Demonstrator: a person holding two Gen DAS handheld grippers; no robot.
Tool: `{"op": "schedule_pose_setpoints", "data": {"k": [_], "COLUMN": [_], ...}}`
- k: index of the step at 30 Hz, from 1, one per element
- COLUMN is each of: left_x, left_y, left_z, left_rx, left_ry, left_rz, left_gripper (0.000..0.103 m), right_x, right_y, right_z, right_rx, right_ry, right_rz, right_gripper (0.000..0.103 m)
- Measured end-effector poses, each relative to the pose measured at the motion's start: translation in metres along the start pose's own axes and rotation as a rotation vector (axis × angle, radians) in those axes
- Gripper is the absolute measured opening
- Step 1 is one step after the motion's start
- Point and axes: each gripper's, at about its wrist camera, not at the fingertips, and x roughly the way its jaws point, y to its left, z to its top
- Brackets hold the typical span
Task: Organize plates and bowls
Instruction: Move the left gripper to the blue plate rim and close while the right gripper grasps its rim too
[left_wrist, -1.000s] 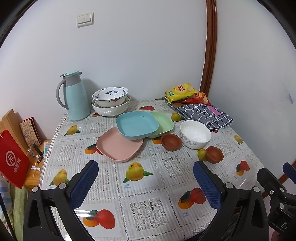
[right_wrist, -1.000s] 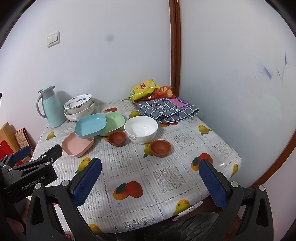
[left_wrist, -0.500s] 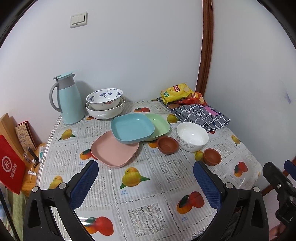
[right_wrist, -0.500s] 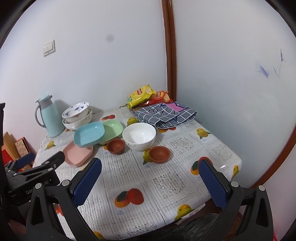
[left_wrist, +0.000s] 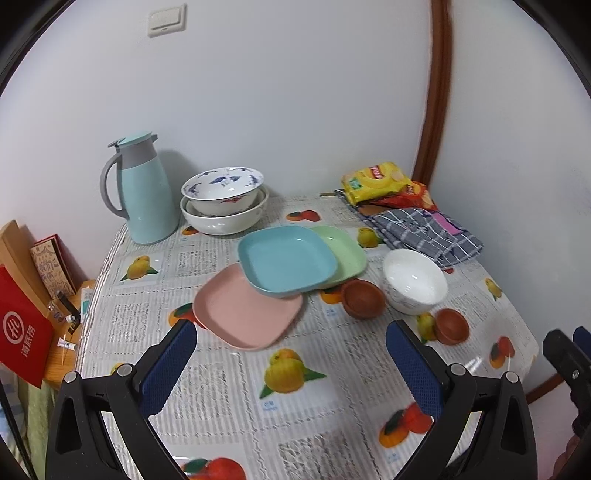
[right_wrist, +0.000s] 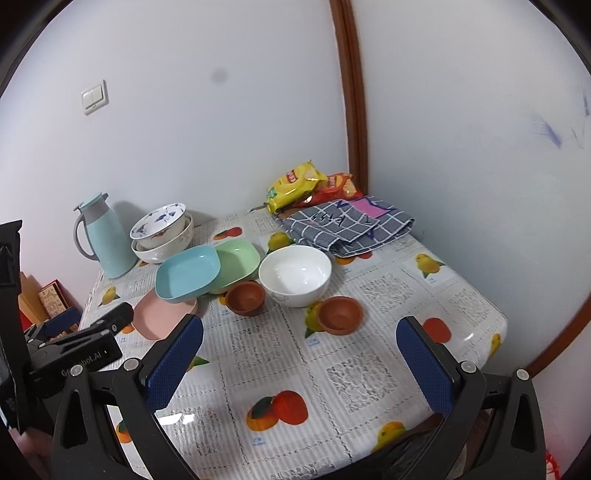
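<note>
Oddly, both tools, left tool (left_wrist: 288, 363) and right tool (right_wrist: 301, 356), gape empty; lettering perhaps "GenRobot.AI"

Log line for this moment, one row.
left claw: open, empty | right claw: open, empty | square blue plastic plate: overlapping pink, green plates | stage: pre-grasp

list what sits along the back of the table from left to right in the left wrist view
light blue jug → stacked white bowls → yellow snack bag → checked cloth
</note>
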Motion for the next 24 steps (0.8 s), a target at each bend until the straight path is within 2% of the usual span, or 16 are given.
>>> {"op": "schedule_pose_setpoints", "data": {"k": [13, 24], "left_x": [0.050, 0.075], "left_y": [0.050, 0.060], "left_z": [0.018, 0.051], "left_rx": [-0.098, -0.106], "left_ry": [0.071, 0.040], "left_rz": [0.089, 0.160], "left_gripper": [0.103, 0.103], "right_x": [0.070, 0.116], "right_y": [0.043, 0.060], "right_z": [0.026, 0.057], "right_rx": [-0.079, -0.113], "right_ry": [0.079, 0.099], "right_rz": [0.087, 0.144], "right_gripper": [0.103, 0.103]}}
